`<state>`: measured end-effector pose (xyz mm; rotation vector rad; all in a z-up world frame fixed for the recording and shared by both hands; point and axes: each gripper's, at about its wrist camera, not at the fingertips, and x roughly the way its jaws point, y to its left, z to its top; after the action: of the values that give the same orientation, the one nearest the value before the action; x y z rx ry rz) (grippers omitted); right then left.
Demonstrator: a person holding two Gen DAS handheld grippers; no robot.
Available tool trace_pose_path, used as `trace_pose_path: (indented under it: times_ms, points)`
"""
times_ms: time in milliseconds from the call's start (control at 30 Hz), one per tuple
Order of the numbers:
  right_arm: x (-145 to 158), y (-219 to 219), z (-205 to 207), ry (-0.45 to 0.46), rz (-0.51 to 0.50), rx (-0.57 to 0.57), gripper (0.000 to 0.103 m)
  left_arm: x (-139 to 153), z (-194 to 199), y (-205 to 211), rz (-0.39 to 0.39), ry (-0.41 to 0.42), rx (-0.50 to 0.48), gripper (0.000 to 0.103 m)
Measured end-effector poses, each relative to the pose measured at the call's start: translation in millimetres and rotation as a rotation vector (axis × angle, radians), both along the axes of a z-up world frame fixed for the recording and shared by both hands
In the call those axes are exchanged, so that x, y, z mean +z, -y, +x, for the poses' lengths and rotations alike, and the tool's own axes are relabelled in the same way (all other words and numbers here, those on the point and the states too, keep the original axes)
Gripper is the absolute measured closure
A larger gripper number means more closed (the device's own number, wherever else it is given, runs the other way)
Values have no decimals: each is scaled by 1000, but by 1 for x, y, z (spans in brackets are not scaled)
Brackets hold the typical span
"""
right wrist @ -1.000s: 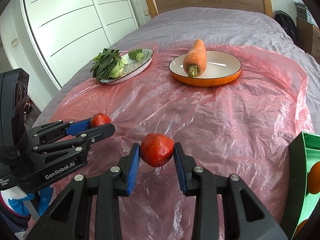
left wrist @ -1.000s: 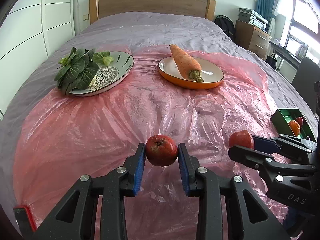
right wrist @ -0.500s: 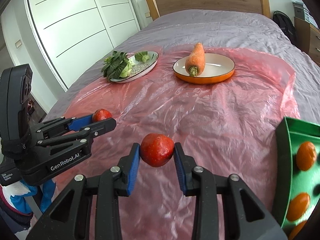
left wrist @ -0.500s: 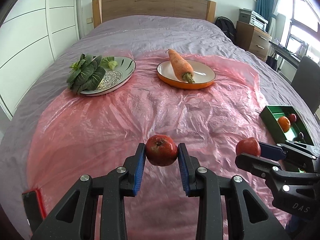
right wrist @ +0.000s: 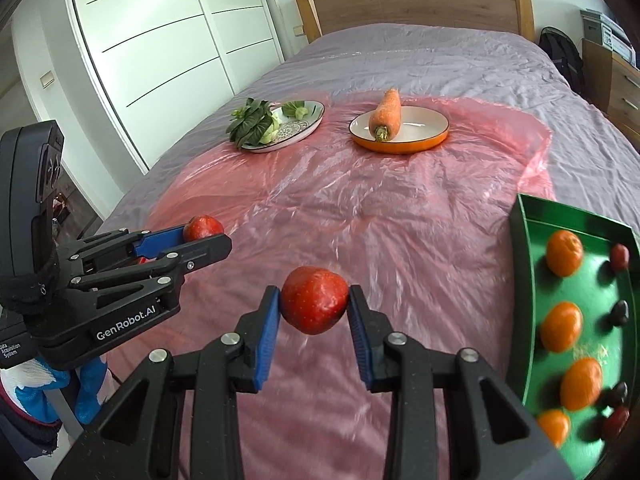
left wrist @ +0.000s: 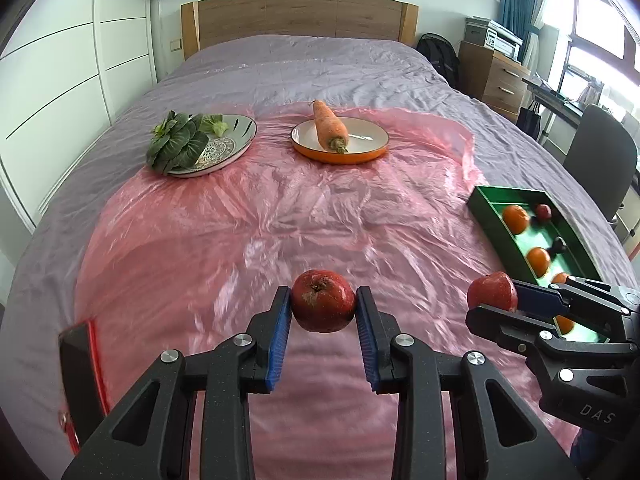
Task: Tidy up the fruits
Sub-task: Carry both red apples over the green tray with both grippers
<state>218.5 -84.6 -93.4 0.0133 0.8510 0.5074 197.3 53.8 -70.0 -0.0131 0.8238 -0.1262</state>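
Left gripper (left wrist: 323, 307): clenched on a dark red apple (left wrist: 323, 301), blue pads pressed to both sides, stem end facing up, held above the pink plastic sheet (left wrist: 280, 208) on the bed (left wrist: 312, 60). Seen from the right wrist view as well (right wrist: 206, 236), same apple (right wrist: 202, 227) peeking out past its fingertips.

Right gripper (right wrist: 314, 305): clenched on a second red apple (right wrist: 314, 299), glossy, gripped at its sides, also clear of the sheet. In the left wrist view, off to the right (left wrist: 494, 298), near the left gripper but apart from it, apple (left wrist: 491, 291) at its tip.

Just right of the right gripper: green tray (right wrist: 520, 280) at the sheet's edge, holding oranges (right wrist: 565, 252) in a row and small dark red fruits (right wrist: 619, 256) along its far side. Same tray (left wrist: 486, 204) visible in the left wrist view behind the right gripper.

Farther up the bed, well apart from both grippers: orange-rimmed plate (left wrist: 368, 136) bearing a carrot (left wrist: 329, 126) laid lengthwise, leafy end toward the camera. Left of it, a patterned plate (left wrist: 236, 148) with leafy greens (left wrist: 176, 146) spilling over its near edge.

Beyond: wooden headboard (left wrist: 300, 16), white wardrobe doors (right wrist: 160, 40) on the left.
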Motion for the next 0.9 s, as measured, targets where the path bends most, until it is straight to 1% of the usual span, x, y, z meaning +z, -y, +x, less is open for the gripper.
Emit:
trace_pose_path:
  times_ms: [233, 400, 633, 900]
  points:
    - [9, 7, -42, 2, -22, 4, 49, 9, -39, 4, 0, -6, -4, 75]
    - [10, 17, -75, -8, -37, 7, 49, 17, -66, 13, -7, -1, -19, 75]
    - [5, 43, -114, -21, -53, -19, 49, 23, -94, 42, 1, -8, -68, 75]
    - [-3, 87, -149, -34, -59, -69, 49, 25, -116, 86, -1, -27, -126, 75]
